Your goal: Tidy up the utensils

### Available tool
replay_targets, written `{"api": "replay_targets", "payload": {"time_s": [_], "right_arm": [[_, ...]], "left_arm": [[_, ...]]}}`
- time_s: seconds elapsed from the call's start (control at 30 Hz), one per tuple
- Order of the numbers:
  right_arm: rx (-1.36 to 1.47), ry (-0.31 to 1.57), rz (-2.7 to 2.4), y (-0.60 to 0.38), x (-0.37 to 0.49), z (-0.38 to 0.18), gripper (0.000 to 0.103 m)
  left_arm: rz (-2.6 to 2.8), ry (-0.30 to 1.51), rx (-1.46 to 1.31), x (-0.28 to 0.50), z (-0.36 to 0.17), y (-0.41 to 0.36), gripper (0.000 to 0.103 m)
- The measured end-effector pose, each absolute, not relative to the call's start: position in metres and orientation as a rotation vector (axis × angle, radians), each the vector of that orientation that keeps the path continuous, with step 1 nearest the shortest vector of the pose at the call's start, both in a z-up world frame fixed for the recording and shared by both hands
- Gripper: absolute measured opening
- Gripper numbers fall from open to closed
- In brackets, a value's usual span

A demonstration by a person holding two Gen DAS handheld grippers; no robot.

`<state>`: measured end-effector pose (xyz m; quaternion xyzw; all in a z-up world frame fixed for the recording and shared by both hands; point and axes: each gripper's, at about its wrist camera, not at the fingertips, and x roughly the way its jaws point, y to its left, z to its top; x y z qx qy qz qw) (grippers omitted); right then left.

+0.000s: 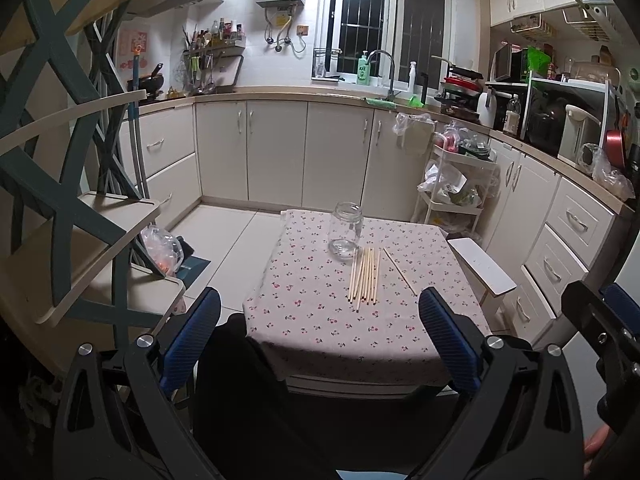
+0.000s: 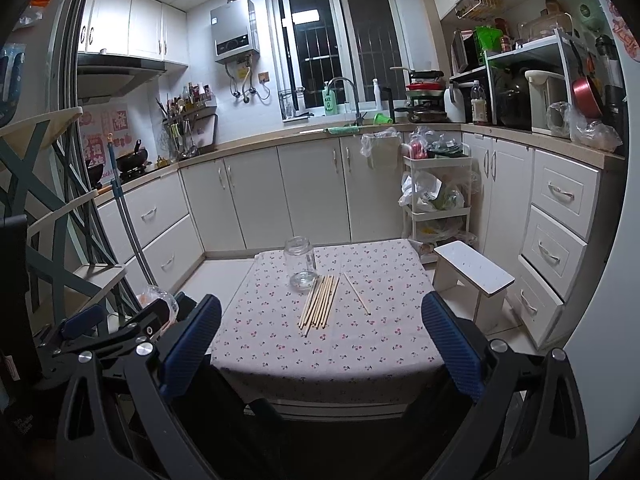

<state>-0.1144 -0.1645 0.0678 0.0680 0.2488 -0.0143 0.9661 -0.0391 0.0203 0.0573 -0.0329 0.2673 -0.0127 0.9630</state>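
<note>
A small table [image 1: 312,320] covered in a floral cloth stood in the middle of a kitchen, and on it lay a bundle of wooden chopsticks [image 1: 365,276] side by side, their far ends just beside the base of an upright, empty glass jar [image 1: 345,235]. One single chopstick [image 1: 400,271] lay apart from the bundle, on its right, angled slightly away.

The left gripper [image 1: 320,336] hung back from the table's near edge with its blue-padded fingers [image 1: 196,332] spread wide and nothing between them — the chopsticks lay well ahead of the fingertips, roughly centred in the gap as the left wrist view framed it. The right gripper [image 2: 322,340] sat in much the same pose, fingers [image 2: 452,344] parted and empty, with the bundle [image 2: 319,302] and the jar [image 2: 300,264] ahead and a little left of the middle of its gap. Neither gripper touched the table or anything on it.

A white stool [image 2: 474,270] stood just beside the table's right side — a white trolley [image 2: 436,200] of bags behind it, against the cabinets.
</note>
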Motion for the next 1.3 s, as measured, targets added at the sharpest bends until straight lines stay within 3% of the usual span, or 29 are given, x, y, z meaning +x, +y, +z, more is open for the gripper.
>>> {"api": "replay_targets", "payload": {"time_s": [1.3], "right_arm": [[0.12,0.448,-0.03,-0.165,-0.122,0.069,0.096]], "left_arm": [[-0.023,0.541,-0.074,-0.055,0.055,0.007,0.095]]}}
